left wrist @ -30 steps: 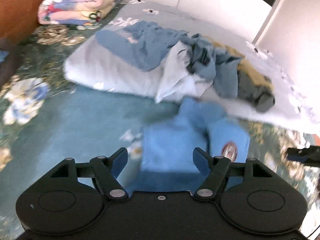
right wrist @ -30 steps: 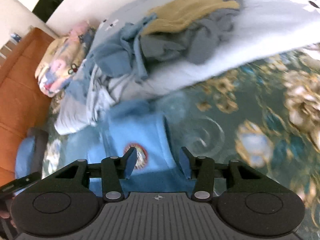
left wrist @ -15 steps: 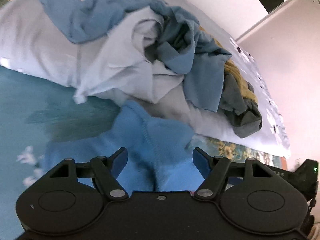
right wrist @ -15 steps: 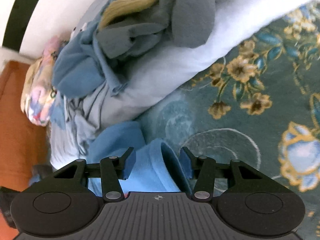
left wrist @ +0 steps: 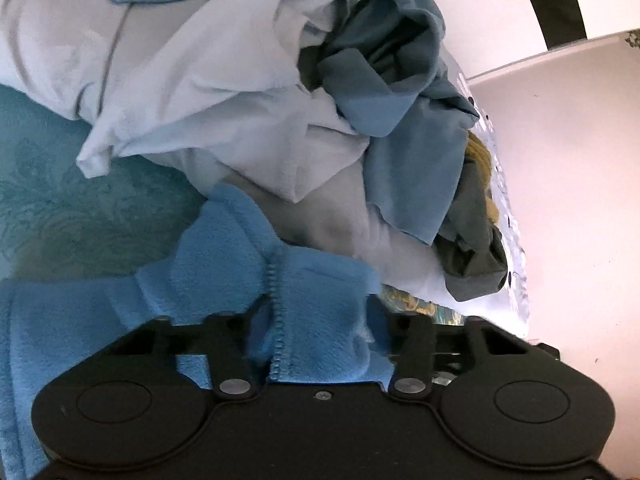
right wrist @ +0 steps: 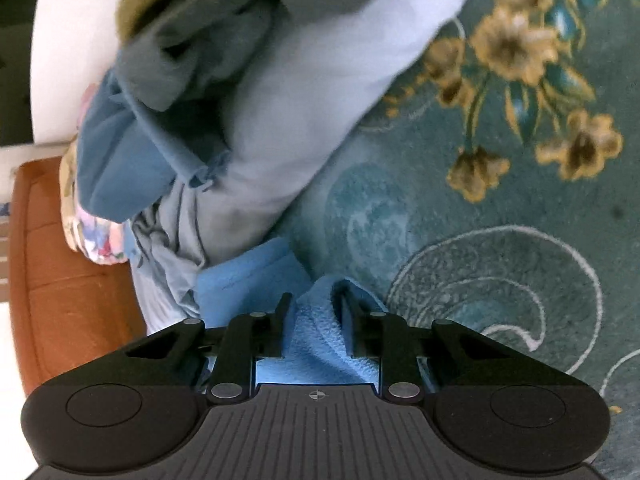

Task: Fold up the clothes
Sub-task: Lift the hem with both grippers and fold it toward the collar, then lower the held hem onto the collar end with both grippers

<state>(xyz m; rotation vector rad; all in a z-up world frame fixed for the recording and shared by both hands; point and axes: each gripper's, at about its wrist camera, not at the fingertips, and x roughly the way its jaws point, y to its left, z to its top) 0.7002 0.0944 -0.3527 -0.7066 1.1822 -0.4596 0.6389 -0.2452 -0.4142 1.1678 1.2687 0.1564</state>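
A bright blue fleece garment (left wrist: 224,264) lies on the teal floral bedspread (left wrist: 60,184). My left gripper (left wrist: 316,320) is open with a bunched seam of the fleece between its jaws. In the right wrist view the same fleece (right wrist: 316,332) rises in a fold between the fingers of my right gripper (right wrist: 314,312), which has narrowed onto it. Behind lies a pile of unfolded clothes: a pale blue shirt (left wrist: 224,92), a dusty blue top (left wrist: 404,128), a grey piece (left wrist: 472,256) and a mustard one (left wrist: 480,152).
The clothes pile rests on a white pillow (right wrist: 320,88). A folded floral blanket (right wrist: 92,240) and an orange-brown headboard (right wrist: 60,272) are at the left in the right wrist view. A pale wall (left wrist: 568,180) stands to the right.
Both grippers have moved forward and down onto the far end of the blue fleece. The right jaws have narrowed around a fold of it. The left jaws stay wide.
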